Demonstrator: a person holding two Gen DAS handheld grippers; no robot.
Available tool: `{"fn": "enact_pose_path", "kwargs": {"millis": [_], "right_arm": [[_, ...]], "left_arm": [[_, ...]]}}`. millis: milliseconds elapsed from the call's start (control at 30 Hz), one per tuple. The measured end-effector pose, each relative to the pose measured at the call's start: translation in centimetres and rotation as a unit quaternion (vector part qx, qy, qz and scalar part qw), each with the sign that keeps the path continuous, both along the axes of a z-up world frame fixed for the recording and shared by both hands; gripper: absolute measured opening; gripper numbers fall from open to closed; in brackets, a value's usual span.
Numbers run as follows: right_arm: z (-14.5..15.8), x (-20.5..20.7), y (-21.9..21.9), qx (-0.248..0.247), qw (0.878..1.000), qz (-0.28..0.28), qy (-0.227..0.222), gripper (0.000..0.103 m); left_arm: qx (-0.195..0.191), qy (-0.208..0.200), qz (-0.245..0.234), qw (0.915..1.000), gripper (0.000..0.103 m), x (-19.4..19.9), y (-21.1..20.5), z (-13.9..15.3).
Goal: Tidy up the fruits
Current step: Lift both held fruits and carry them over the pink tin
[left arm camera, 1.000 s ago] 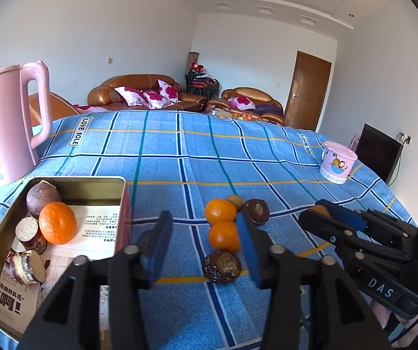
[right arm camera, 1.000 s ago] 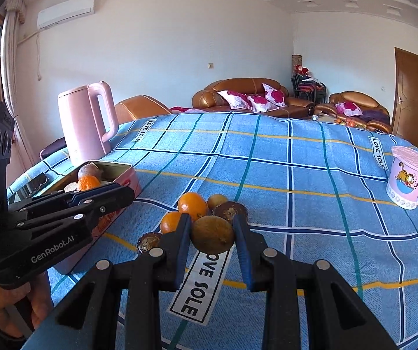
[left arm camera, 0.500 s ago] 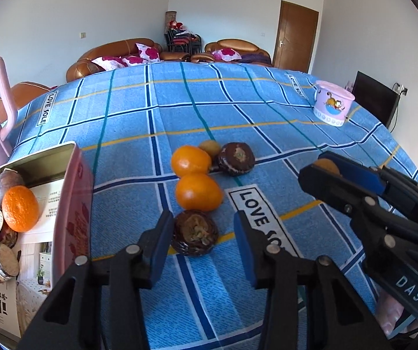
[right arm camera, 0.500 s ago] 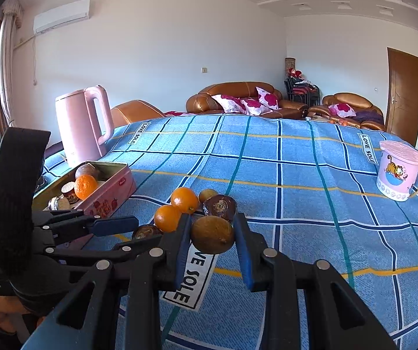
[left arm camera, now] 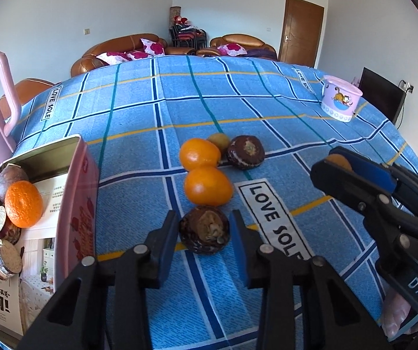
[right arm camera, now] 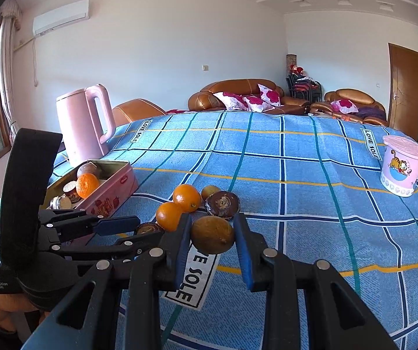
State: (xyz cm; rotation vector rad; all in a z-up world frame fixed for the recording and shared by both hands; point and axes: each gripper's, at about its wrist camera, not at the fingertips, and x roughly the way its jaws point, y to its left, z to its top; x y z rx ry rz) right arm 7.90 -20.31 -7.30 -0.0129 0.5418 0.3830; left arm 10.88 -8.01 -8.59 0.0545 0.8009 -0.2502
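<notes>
While the left gripper (left arm camera: pixel 203 240) sits low over the blue checked cloth (left arm camera: pixel 156 93), its 2 blue pads straddle a dark brown fruit (left arm camera: pixel 204 229) with a sliver of gap on each side, so the jaws are apart and not yet pinching. That fruit rests on the cloth, nearest of a little row: 2 oranges, the near one (left arm camera: pixel 208 185) just behind it and the far one (left arm camera: pixel 199 154) touching that, then a small yellow fruit (left arm camera: pixel 219 141) and another dark brown fruit (left arm camera: pixel 246 152) at the back. Over on the right, the right gripper (right arm camera: pixel 212 237) is clamped on a brownish-yellow fruit (right arm camera: pixel 212 234), carried clear of the cloth. Off to the left stands the pink tin (left arm camera: pixel 82 192), open, with an orange (left arm camera: pixel 23 204) and 4 brown fruits inside along its far-left wall. Behind the tin rises a pink kettle (right arm camera: pixel 83 122). Far right on the cloth, well apart from everything, sits a pink cartoon cup (right arm camera: pixel 402 167).
</notes>
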Motion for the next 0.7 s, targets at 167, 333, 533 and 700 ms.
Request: {"fn": "enact_pose_path", "kwargs": {"millis": [167, 333, 533, 700], "right_arm": [[0.0, -0.1, 0.1, 0.001, 1.0, 0.001, -0.003, 0.032], [0.3, -0.4, 0.0, 0.003, 1.0, 0.0, -0.01, 0.032], [0.9, -0.8, 0.1, 0.006, 1.0, 0.001, -0.023, 0.032], [1.5, -1.1, 0.4, 0.007, 0.999, 0.004, -0.035, 0.032]], "left_arm": [[-0.005, -0.015, -0.009, 0.9998, 0.037, -0.6, -0.1, 0.3], [-0.008, -0.039, -0.007, 0.9992, 0.037, -1.3, -0.1, 0.9], [-0.008, -0.077, 0.004, 0.997, 0.037, -2.2, 0.3, 2.1], [-0.006, -0.106, 0.017, 0.9942, 0.037, -2.9, 0.8, 3.0]]}}
